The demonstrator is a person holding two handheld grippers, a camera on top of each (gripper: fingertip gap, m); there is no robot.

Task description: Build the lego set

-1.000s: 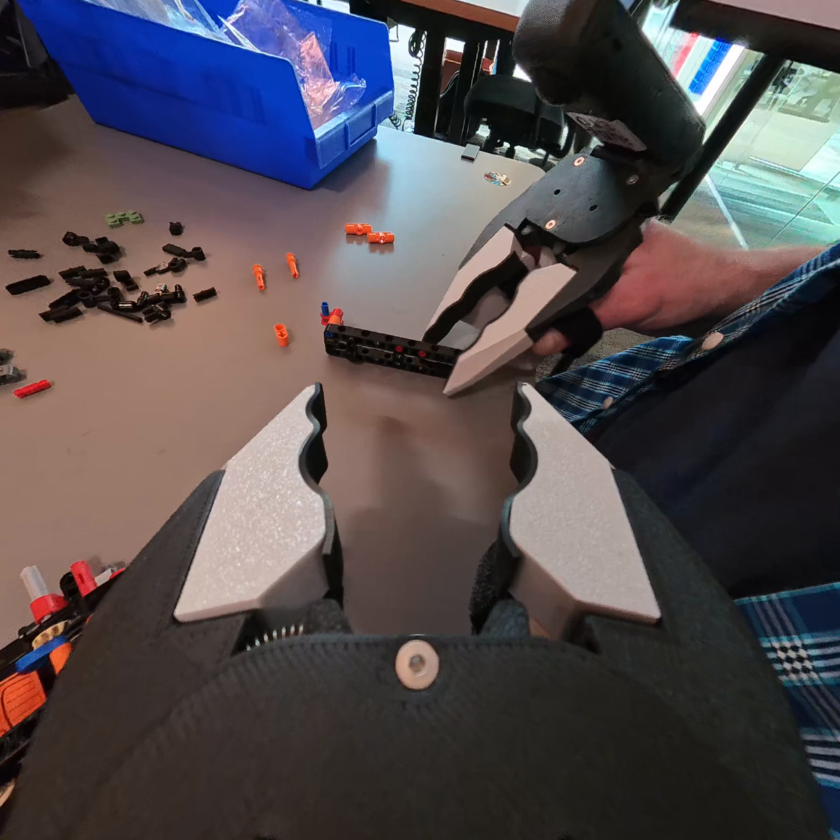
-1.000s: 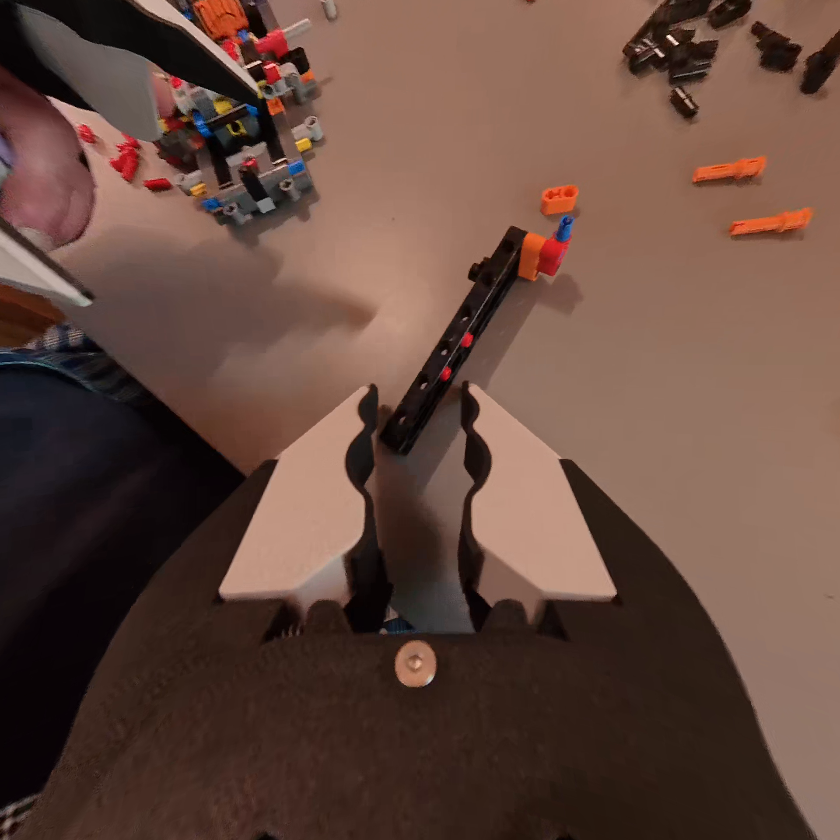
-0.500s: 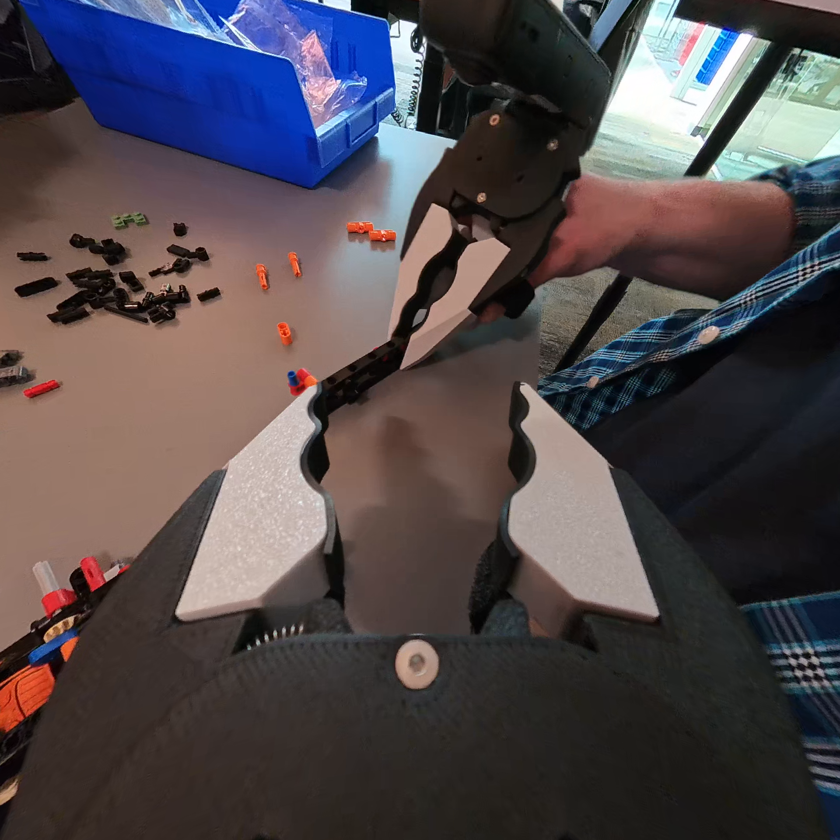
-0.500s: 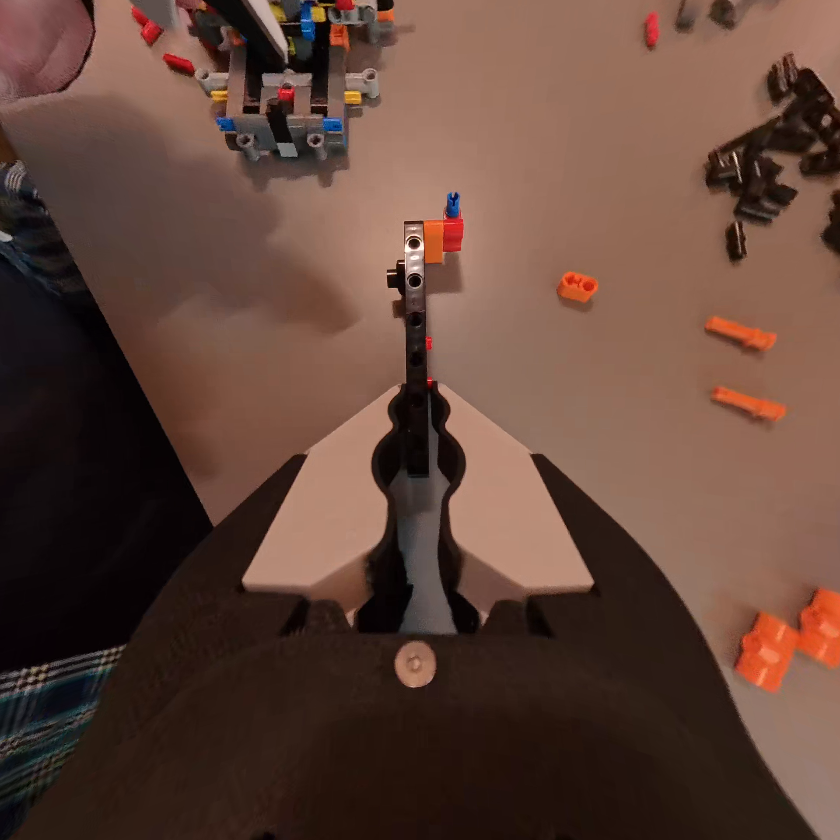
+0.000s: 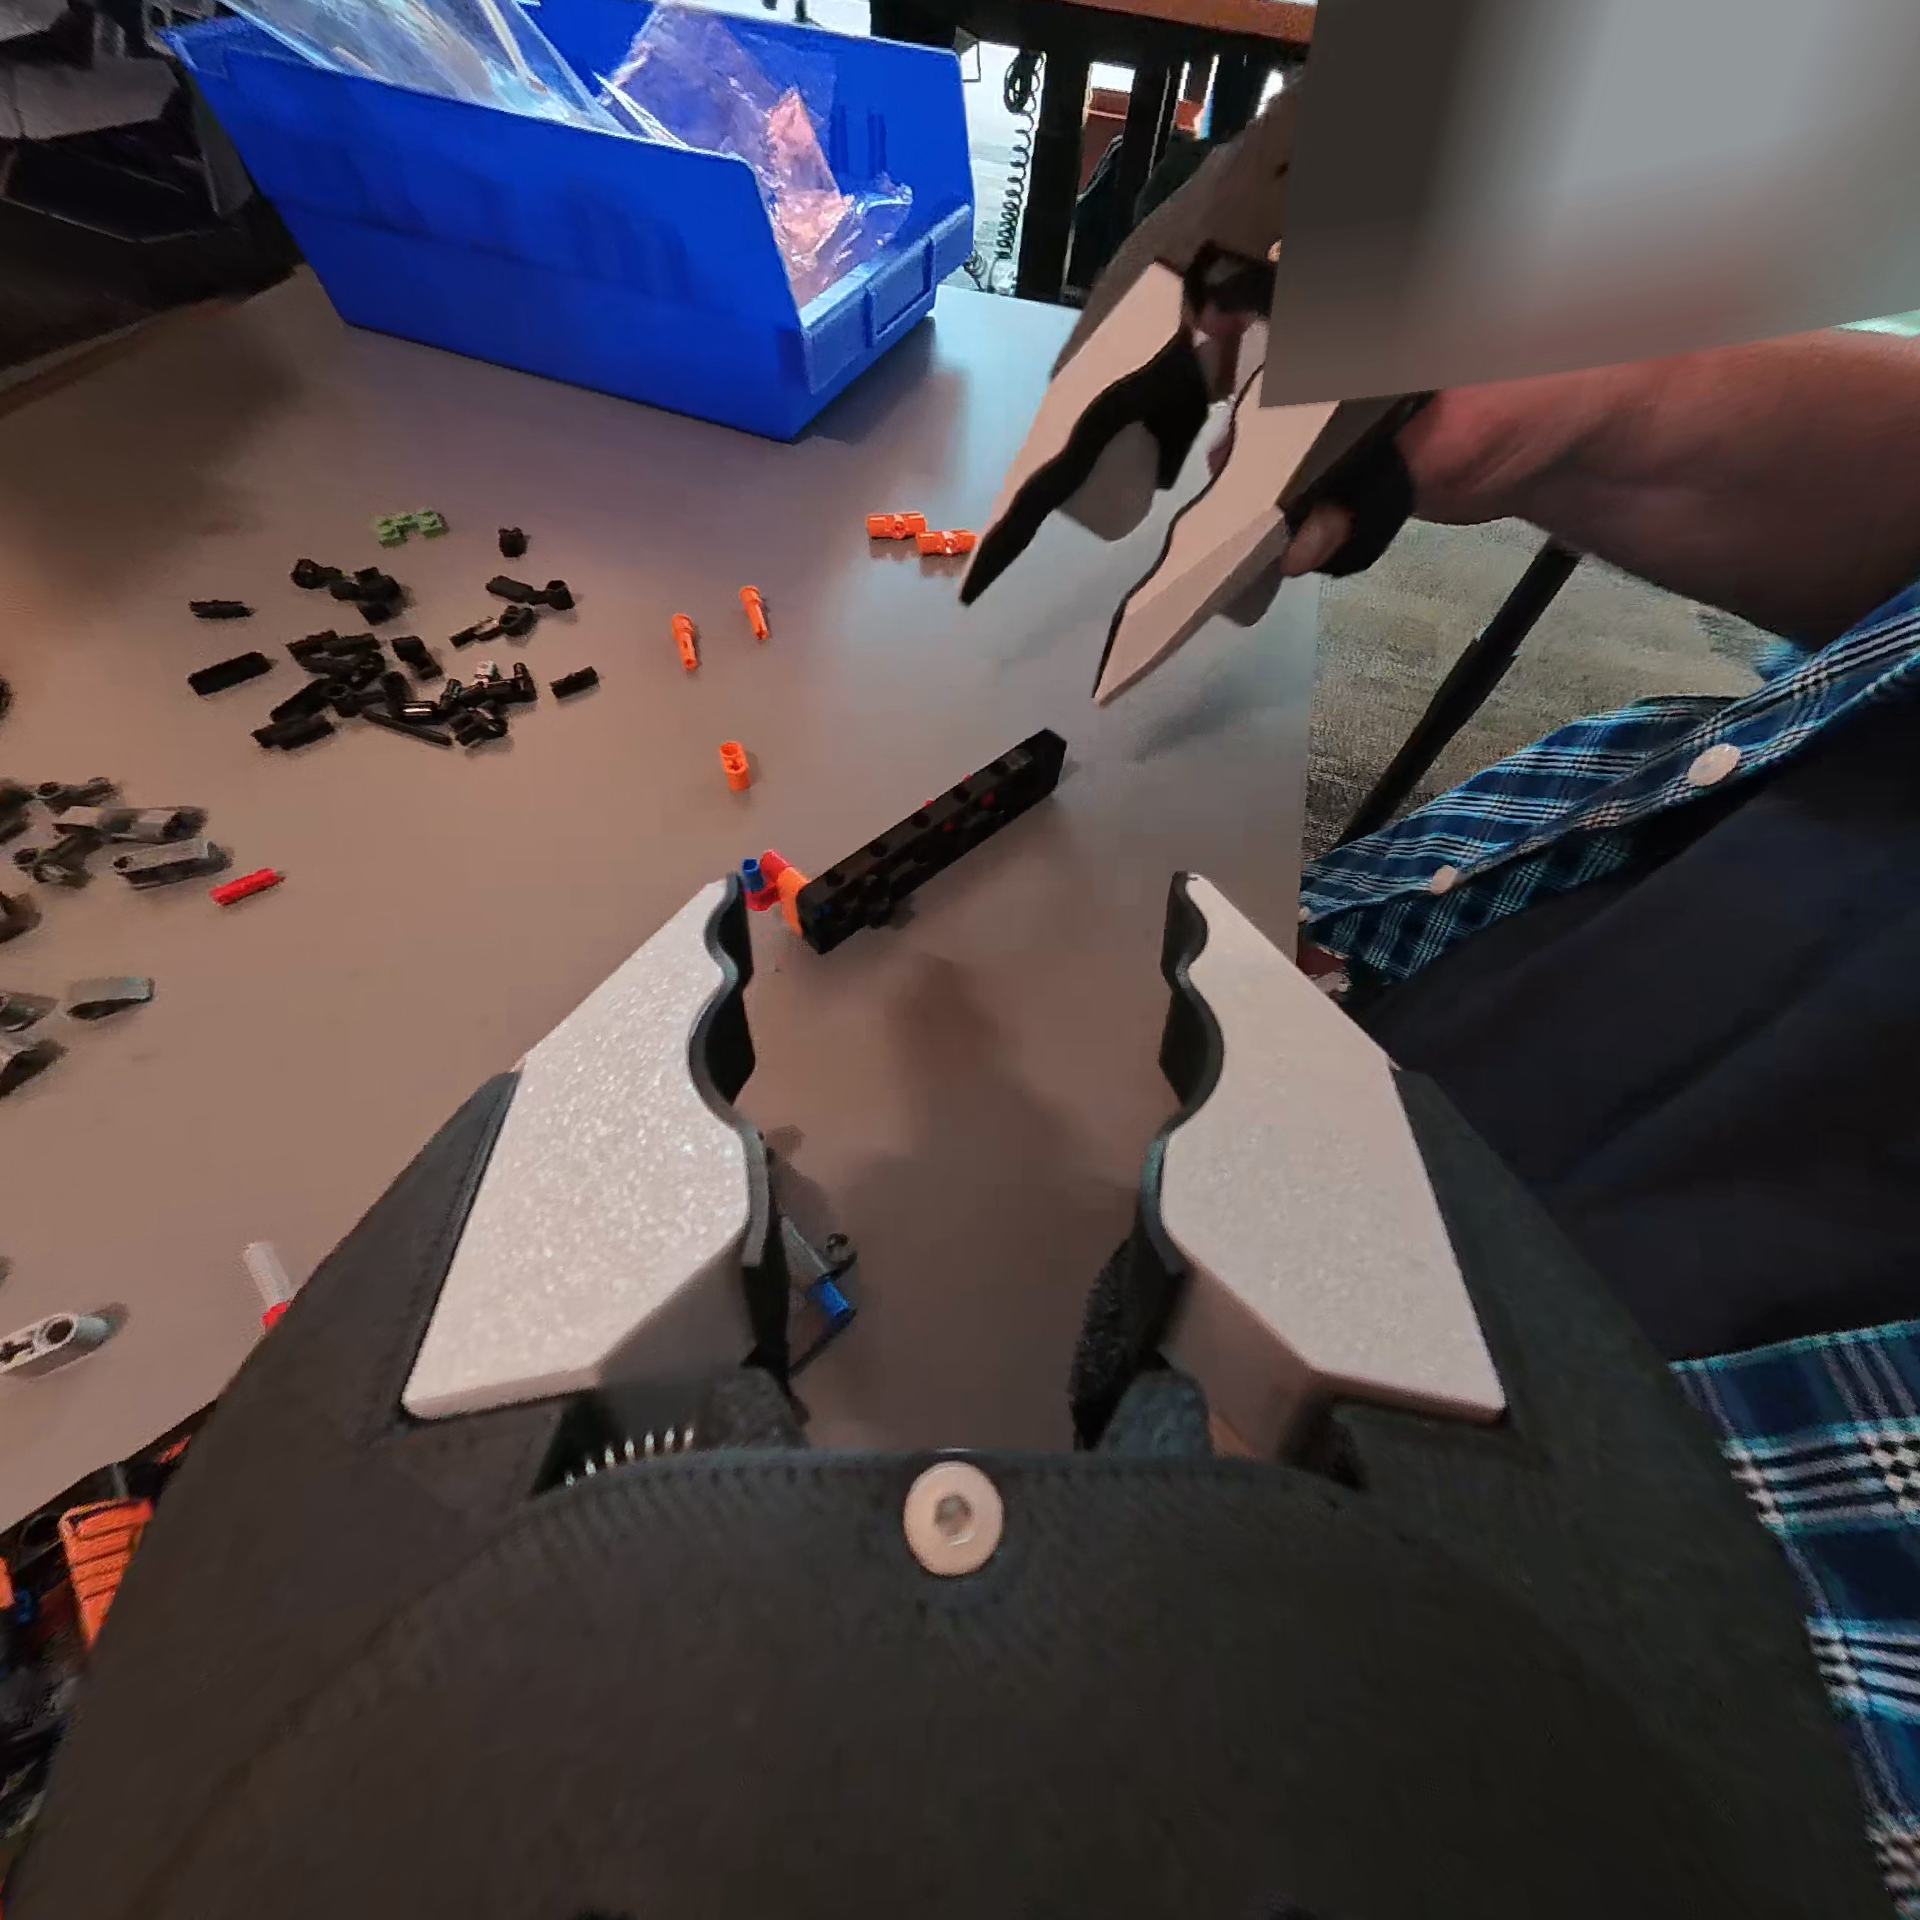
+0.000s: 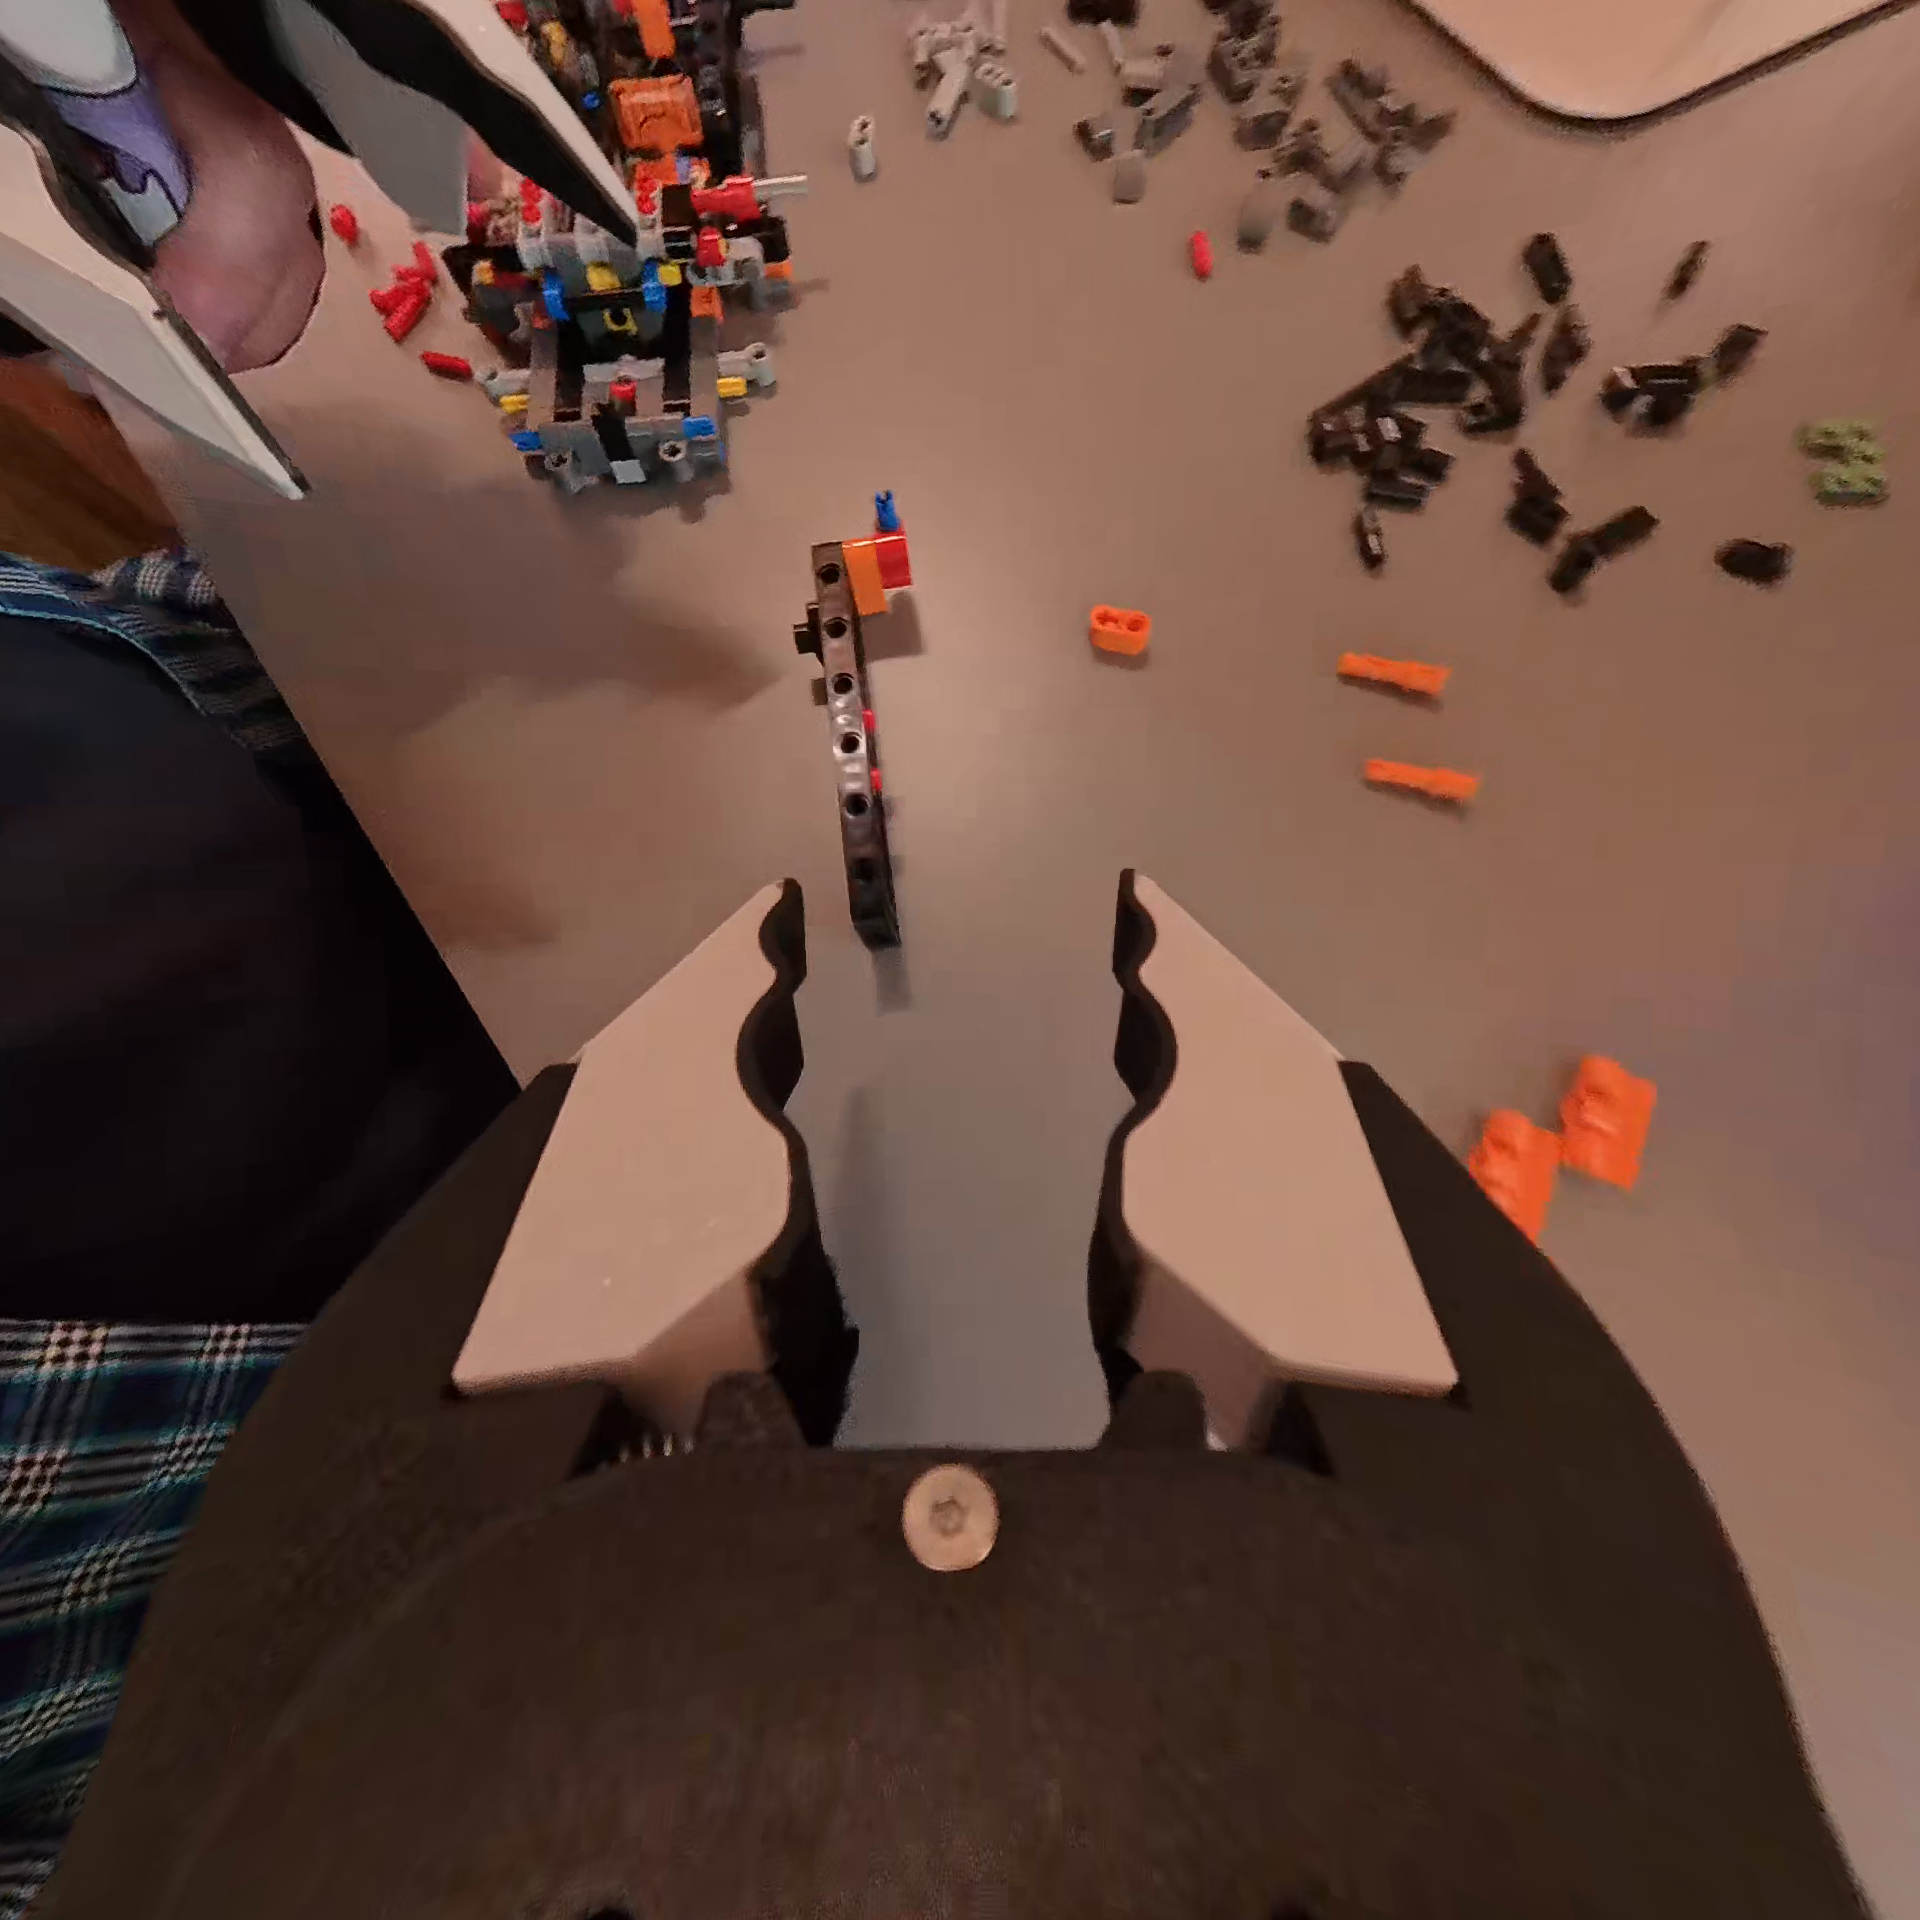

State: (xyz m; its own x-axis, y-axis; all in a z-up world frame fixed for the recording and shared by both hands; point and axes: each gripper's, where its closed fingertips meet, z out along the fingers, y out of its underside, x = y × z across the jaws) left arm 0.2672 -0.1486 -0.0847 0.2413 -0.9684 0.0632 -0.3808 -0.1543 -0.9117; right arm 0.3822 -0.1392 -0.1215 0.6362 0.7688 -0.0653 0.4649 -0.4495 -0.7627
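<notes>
Grey desk (image 5: pixel 436 1018) is littered with parts; long black holed lego beam (image 6: pixel 854 748) lies flat on it, just ahead of both gaping, empty grippers, right gripper (image 6: pixel 961 894) and left gripper (image 5: pixel 956 899).

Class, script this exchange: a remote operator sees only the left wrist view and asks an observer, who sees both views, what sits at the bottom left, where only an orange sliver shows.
Operator: What is that orange sliver at my bottom-left corner?
Observer: It belongs to a partly built model, grey and black with blue, yellow and red bits, standing on the table with loose red pins beside it.
Operator: Where are my fingers relative to it?
Observer: In the right wrist view, one finger of the left gripper ends over the model's top. Whether it touches cannot be told.
</notes>
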